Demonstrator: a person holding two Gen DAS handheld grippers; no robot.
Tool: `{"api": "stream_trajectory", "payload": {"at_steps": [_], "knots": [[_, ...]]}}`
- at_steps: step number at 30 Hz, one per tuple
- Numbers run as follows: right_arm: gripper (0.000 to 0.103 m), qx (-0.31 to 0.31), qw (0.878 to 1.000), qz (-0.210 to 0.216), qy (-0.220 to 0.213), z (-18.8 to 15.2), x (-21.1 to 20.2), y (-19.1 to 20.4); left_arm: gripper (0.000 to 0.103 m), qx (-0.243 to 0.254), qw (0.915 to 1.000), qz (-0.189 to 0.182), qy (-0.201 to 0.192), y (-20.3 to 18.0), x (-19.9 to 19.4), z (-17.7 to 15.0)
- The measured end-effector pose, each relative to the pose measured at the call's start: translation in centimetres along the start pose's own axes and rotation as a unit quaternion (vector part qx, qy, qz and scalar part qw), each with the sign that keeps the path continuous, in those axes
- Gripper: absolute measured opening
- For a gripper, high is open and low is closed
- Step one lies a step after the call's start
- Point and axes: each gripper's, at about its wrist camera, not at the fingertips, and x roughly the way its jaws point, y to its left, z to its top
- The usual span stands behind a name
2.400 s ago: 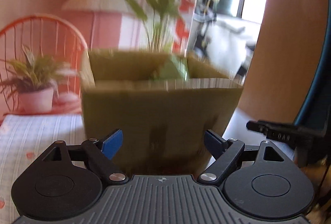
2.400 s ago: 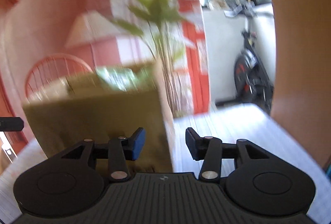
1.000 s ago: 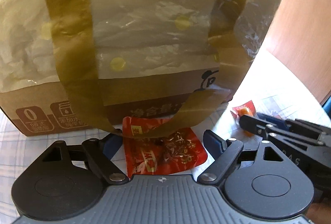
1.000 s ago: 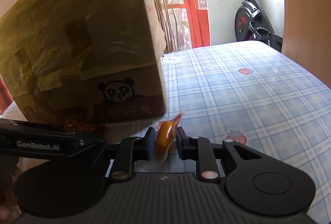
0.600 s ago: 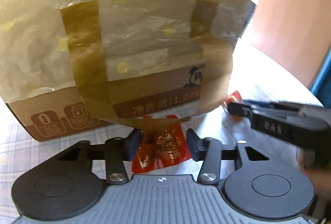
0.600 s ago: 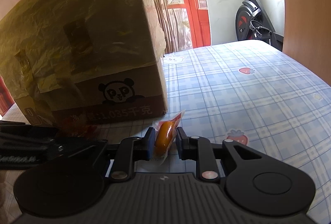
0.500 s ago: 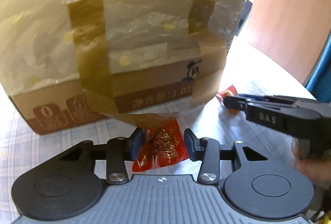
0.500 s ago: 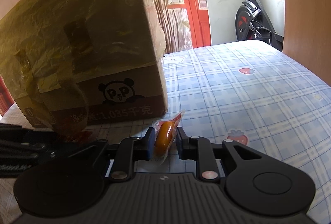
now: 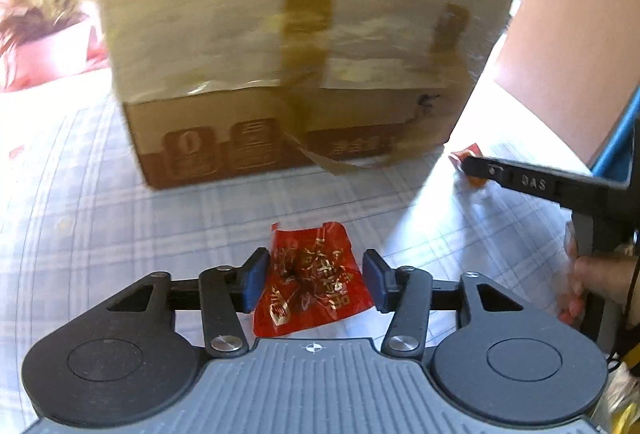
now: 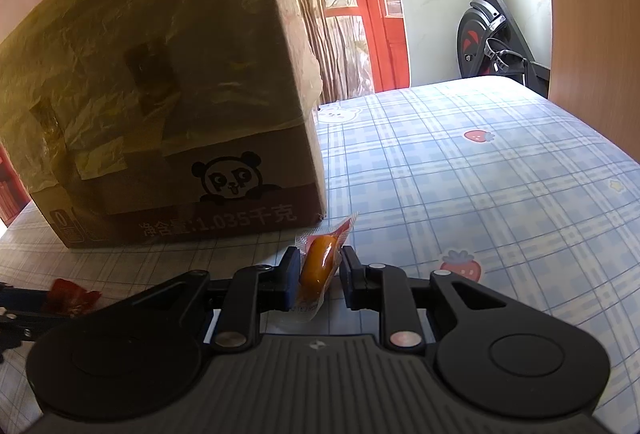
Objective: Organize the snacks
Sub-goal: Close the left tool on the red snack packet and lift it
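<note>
The left gripper [image 9: 312, 280] has just been opening; its jaws straddle the red snack packet [image 9: 310, 280] lying flat, long axis 11-to-5 o'clock. The right gripper [image 10: 320, 274] clamps the orange snack [image 10: 318, 268]. The cardboard box [image 9: 288, 73] stands at 12 o'clock.

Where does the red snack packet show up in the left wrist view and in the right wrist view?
Left wrist view: red packet at lower centre, between the left gripper's jaws.
Right wrist view: a red corner at the far left edge, beside that gripper's dark fingers.
Shared landmark: the cardboard box behind it.
</note>
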Motion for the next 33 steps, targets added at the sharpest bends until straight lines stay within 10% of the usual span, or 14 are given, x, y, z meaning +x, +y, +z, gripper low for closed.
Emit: {"api": "stream_trajectory", "payload": {"at_steps": [24, 33], "knots": [[0.023, -0.001, 1.000, 0.001, 0.000, 0.0, 0.2, 0.1, 0.063, -0.052, 0.9977, -0.036, 0.024, 2.4, -1.0, -0.7], [0.023, -0.002, 1.000, 0.001, 0.000, 0.0, 0.3, 0.2, 0.063, 0.018, 0.9997, -0.001, 0.013, -0.2, -0.8, -1.5]]}}
